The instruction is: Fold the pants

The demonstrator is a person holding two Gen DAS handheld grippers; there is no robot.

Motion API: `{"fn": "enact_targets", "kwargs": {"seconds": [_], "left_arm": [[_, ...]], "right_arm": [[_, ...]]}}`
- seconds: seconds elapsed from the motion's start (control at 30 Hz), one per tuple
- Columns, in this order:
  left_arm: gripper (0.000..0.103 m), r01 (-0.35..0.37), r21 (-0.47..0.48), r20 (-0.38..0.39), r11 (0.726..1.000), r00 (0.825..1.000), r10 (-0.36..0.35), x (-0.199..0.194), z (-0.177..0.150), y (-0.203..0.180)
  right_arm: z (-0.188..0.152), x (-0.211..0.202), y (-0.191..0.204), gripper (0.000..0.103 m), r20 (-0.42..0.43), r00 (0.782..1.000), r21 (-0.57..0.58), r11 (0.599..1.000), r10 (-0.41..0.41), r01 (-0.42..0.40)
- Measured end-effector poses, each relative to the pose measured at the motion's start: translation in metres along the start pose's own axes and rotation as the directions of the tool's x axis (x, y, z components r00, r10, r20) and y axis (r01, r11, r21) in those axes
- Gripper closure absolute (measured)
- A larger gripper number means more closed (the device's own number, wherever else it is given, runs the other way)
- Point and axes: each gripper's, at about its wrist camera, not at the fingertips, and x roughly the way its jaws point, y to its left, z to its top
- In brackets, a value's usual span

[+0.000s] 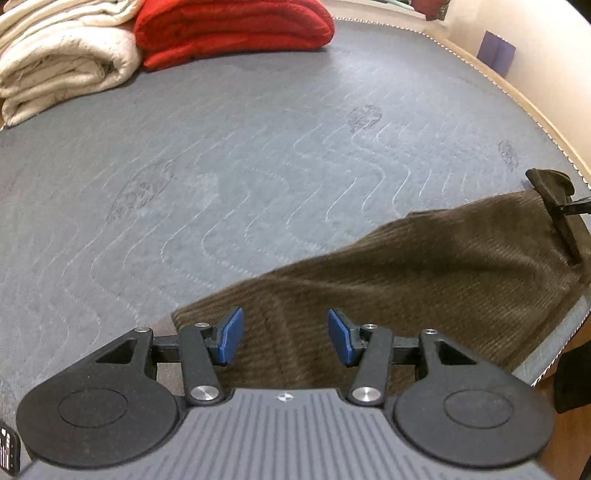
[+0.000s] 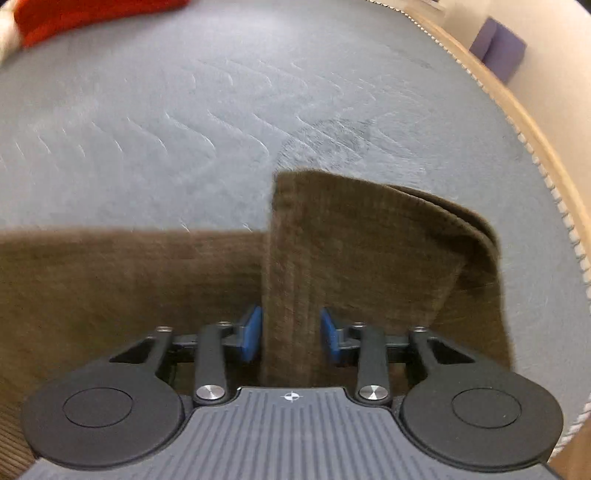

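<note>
- The left gripper (image 1: 285,336) hangs with its blue pads (image 1: 232,334) spread apart and nothing between them, low over the near end of the brown corduroy pants (image 1: 424,266).
- The right gripper (image 2: 290,334) is clamped on a raised band of the same pants (image 2: 295,258); the fabric stands up between the blue pads (image 2: 252,334) and touches both.
- In the left wrist view, that right gripper (image 1: 574,206) appears only as a black tip at the far end of the pants, with cloth bunched over it.
- The pants lie stretched across the near right part of the grey quilted mattress (image 1: 258,147), one end folded back over itself in the right wrist view.
- At the far left of the mattress, well apart from the pants, sit a folded red blanket (image 1: 236,29) and a folded cream blanket (image 1: 62,62), side by side and touching.
- A purple block (image 1: 496,51) stands against the wall beyond the mattress edge.
</note>
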Motion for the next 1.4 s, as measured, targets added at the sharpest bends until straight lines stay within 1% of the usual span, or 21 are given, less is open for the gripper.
{"fn": "enact_targets", "kwargs": {"seconds": [0.03, 0.13, 0.23, 0.3, 0.4, 0.5, 0.53, 0.57, 0.63, 0.67, 0.73, 0.77, 0.8, 0.83, 0.9, 0.97, 1.03, 1.1, 1.2, 1.27, 1.4], "left_arm": [[0.047, 0.003, 0.005, 0.001, 1.0, 1.0, -0.003, 0.001, 0.003, -0.004], [0.047, -0.008, 0.024, 0.007, 1.0, 1.0, 0.007, 0.008, 0.012, -0.014], [0.047, 0.007, 0.031, 0.012, 1.0, 1.0, -0.007, 0.009, 0.018, -0.025], [0.047, 0.015, 0.052, 0.025, 0.999, 1.0, -0.016, 0.006, 0.019, -0.034], [0.047, 0.036, 0.073, 0.03, 0.997, 0.999, -0.039, 0.005, 0.021, -0.041], [0.047, 0.032, 0.074, 0.024, 0.997, 0.999, -0.034, 0.006, 0.022, -0.047], [0.047, 0.03, 0.074, 0.021, 0.997, 0.999, -0.032, 0.008, 0.023, -0.048], [0.047, 0.029, 0.076, 0.02, 0.997, 0.999, -0.03, 0.009, 0.024, -0.05], [0.045, 0.026, 0.085, 0.017, 0.996, 0.999, -0.028, 0.01, 0.025, -0.053], [0.045, 0.024, 0.09, 0.013, 0.996, 1.0, -0.025, 0.012, 0.025, -0.053], [0.044, 0.016, 0.09, 0.005, 0.996, 1.0, -0.017, 0.015, 0.025, -0.051], [0.044, 0.012, 0.085, -0.002, 0.996, 1.0, -0.012, 0.017, 0.024, -0.05], [0.044, 0.007, 0.081, -0.01, 0.997, 1.0, -0.006, 0.018, 0.023, -0.048], [0.044, 0.001, 0.08, -0.015, 0.997, 1.0, 0.0, 0.02, 0.023, -0.047], [0.044, -0.008, 0.076, -0.023, 0.997, 1.0, 0.01, 0.021, 0.02, -0.043], [0.044, -0.018, 0.068, -0.042, 0.998, 0.999, 0.021, 0.024, 0.017, -0.039], [0.044, -0.033, 0.071, -0.058, 0.997, 0.998, 0.037, 0.027, 0.015, -0.037], [0.044, -0.039, 0.071, -0.068, 0.997, 0.997, 0.044, 0.03, 0.014, -0.035], [0.044, -0.048, 0.067, -0.078, 0.997, 0.996, 0.053, 0.033, 0.014, -0.031], [0.044, -0.051, 0.06, -0.086, 0.997, 0.995, 0.057, 0.036, 0.014, -0.029], [0.044, -0.06, 0.057, -0.099, 0.997, 0.993, 0.065, 0.042, 0.015, -0.028]], "right_arm": [[-0.002, -0.004, -0.007, 0.096, 0.007, 1.0, 0.024, 1.0, -0.009, 0.009], [-0.009, -0.026, -0.04, 0.096, 0.08, 0.997, 0.158, 0.987, 0.014, -0.027], [-0.038, -0.05, -0.08, 0.097, 0.12, 0.993, 0.27, 0.963, -0.004, -0.028], [-0.066, -0.058, -0.11, 0.097, 0.091, 0.996, 0.35, 0.936, -0.003, -0.029], [-0.114, -0.057, -0.151, 0.097, -0.005, 0.998, 0.457, 0.888, 0.064, -0.055], [-0.156, -0.045, -0.18, 0.095, -0.118, 0.978, 0.59, 0.805, 0.174, -0.072], [-0.164, -0.045, -0.188, 0.095, -0.131, 0.975, 0.624, 0.779, 0.177, -0.058], [-0.167, -0.047, -0.194, 0.095, -0.142, 0.979, 0.641, 0.767, 0.143, -0.019], [-0.168, -0.056, -0.207, 0.091, -0.158, 0.987, 0.662, 0.743, 0.019, 0.092], [-0.168, -0.063, -0.216, 0.091, -0.118, 0.993, 0.701, 0.707, -0.021, 0.098], [-0.169, -0.075, -0.232, 0.089, 0.005, 0.999, 0.782, 0.622, -0.043, 0.023], [-0.167, -0.078, -0.238, 0.085, 0.054, 0.997, 0.808, 0.589, -0.064, -0.006], [-0.162, -0.078, -0.242, 0.079, 0.09, 0.992, 0.818, 0.574, -0.084, -0.025], [-0.157, -0.077, -0.244, 0.076, 0.127, 0.987, 0.814, 0.579, -0.096, -0.048], [-0.139, -0.059, -0.247, 0.066, 0.168, 0.982, 0.783, 0.617, -0.089, -0.078], [-0.124, -0.041, -0.237, 0.066, 0.182, 0.98, 0.737, 0.67, -0.075, -0.086], [-0.103, -0.028, -0.227, 0.064, 0.196, 0.977, 0.678, 0.731, -0.078, -0.077], [-0.085, -0.027, -0.215, 0.058, 0.199, 0.974, 0.626, 0.779, -0.111, -0.04], [-0.065, -0.004, -0.21, 0.052, 0.21, 0.968, 0.586, 0.81, -0.134, -0.015], [-0.052, 0.012, -0.205, 0.05, 0.192, 0.972, 0.568, 0.823, -0.134, 0.002], [-0.033, 0.037, -0.194, 0.051, 0.131, 0.983, 0.508, 0.86, -0.128, 0.045]]}}
